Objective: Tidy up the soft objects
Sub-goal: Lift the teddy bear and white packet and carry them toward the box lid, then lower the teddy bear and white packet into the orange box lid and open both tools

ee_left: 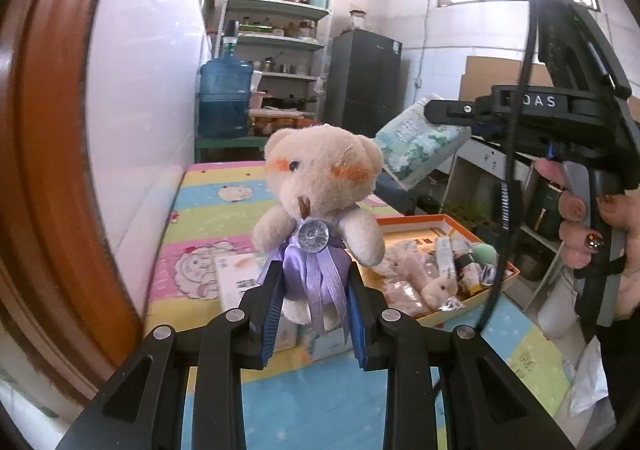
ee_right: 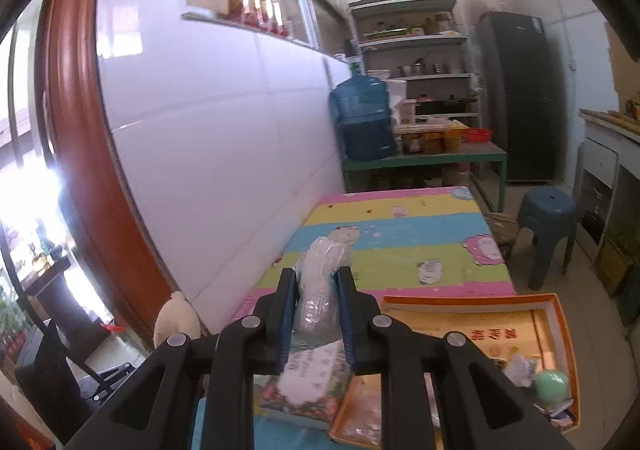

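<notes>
Jaws both gripping: left gripper (ee_left: 316, 302) clamped on teddy bear (ee_left: 320, 190), right gripper (ee_right: 318, 314) pinching tissue pack (ee_right: 320, 282), both lifted above surface (ee_right: 400, 246). Orange tray (ee_left: 420, 220) full of clutter. Sorting barely underway, placement pending.

A white tiled wall (ee_right: 224, 154) closes off the left side of the striped table (ee_right: 400, 250), whose far half, at centre frame, lies bare. An orange tray (ee_right: 560, 330) crowded with small items fills the lower right. At the table's far end, a green bench (ee_right: 440, 160) carrying a blue water jug (ee_right: 362, 118) blocks the way; floor beside a blue stool (ee_right: 548, 218) stays open.
</notes>
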A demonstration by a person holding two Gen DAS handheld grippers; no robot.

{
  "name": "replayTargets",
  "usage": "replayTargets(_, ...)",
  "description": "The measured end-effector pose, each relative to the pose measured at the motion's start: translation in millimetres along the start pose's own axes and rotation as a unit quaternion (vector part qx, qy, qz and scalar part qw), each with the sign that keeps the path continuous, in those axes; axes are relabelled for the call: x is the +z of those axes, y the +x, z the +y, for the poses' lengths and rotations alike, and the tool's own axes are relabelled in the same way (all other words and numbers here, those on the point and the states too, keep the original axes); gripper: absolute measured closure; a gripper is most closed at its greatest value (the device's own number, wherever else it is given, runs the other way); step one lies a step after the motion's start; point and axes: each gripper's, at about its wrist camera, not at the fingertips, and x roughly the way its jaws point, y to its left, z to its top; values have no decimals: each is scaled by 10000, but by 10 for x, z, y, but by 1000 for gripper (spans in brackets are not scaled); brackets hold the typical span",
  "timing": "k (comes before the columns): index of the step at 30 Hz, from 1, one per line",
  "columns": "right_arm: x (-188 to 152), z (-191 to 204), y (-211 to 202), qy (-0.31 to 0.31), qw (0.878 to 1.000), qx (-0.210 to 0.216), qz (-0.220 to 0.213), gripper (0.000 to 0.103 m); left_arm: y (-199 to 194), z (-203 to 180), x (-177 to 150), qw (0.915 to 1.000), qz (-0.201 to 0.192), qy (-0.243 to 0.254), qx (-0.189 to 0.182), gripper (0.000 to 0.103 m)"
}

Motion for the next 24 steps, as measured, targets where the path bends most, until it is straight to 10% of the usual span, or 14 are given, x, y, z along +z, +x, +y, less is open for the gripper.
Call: replayTargets(24, -292, -1448, -565, 583, 9951, -782, -180, 82, 830, -953, 390, 9990, 290, 111, -321, 73)
